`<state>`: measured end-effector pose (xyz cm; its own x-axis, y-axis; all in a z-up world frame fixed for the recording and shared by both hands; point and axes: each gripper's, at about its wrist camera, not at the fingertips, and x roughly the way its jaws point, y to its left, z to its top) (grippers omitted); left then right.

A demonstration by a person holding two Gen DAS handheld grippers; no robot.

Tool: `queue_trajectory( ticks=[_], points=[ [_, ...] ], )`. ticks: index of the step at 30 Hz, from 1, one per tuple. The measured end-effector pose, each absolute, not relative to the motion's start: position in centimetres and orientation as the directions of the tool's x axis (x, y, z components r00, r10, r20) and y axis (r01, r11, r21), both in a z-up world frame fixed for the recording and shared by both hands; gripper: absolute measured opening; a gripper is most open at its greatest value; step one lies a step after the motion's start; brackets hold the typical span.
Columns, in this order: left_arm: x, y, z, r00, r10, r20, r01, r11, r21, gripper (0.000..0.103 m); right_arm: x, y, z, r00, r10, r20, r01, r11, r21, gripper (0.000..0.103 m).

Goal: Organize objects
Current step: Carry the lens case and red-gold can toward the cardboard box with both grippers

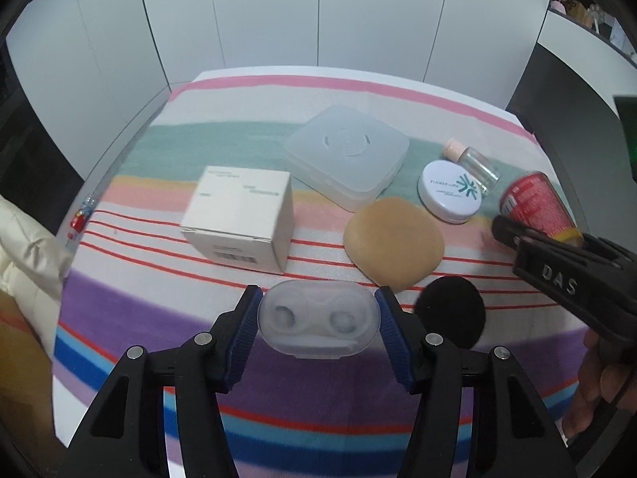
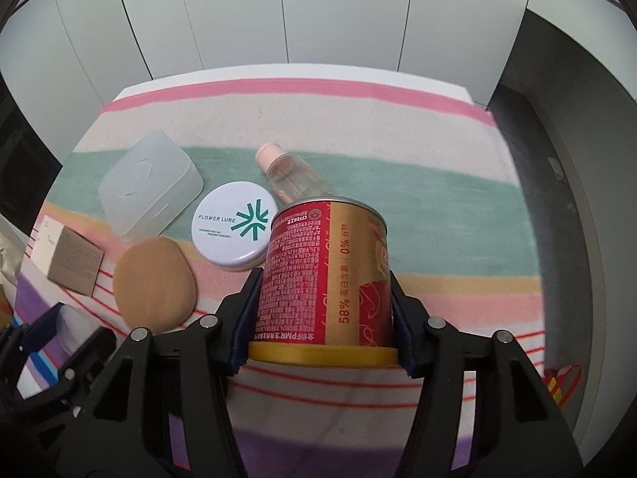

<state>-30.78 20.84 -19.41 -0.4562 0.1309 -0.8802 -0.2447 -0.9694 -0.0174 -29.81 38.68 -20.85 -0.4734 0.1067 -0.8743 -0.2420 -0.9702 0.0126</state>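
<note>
A clear contact lens case (image 1: 317, 320) lies on the striped cloth close to the camera. My left gripper (image 1: 317, 318) is shut on it, one blue pad pressed against each end. A red and gold can (image 2: 318, 271) with a yellow lid sits between the pads of my right gripper (image 2: 324, 314), which is shut on its sides. The can leans, with its yellow lid toward the camera. In the left wrist view the can (image 1: 535, 203) shows at the right, in my right gripper (image 1: 517, 235).
On the striped cloth (image 1: 159, 318) lie a white box (image 1: 243, 215), a frosted plastic box (image 1: 346, 151), a tan puff (image 1: 394, 239), a black round pad (image 1: 452, 314), a white compact (image 2: 235, 227) and a small clear bottle (image 2: 292, 177). White wall panels stand behind.
</note>
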Motion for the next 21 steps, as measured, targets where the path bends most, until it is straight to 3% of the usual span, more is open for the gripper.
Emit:
queue_trajectory(
  ticks=[21],
  points=[
    [-23.8, 17.0, -6.8, -0.505, 0.124, -0.854, -0.213, -0.977, -0.015, 0.059, -20.0, 35.0, -7.1, -0.502, 0.095, -0.86, -0.212, -0.977, 0.016, 0.059]
  ],
)
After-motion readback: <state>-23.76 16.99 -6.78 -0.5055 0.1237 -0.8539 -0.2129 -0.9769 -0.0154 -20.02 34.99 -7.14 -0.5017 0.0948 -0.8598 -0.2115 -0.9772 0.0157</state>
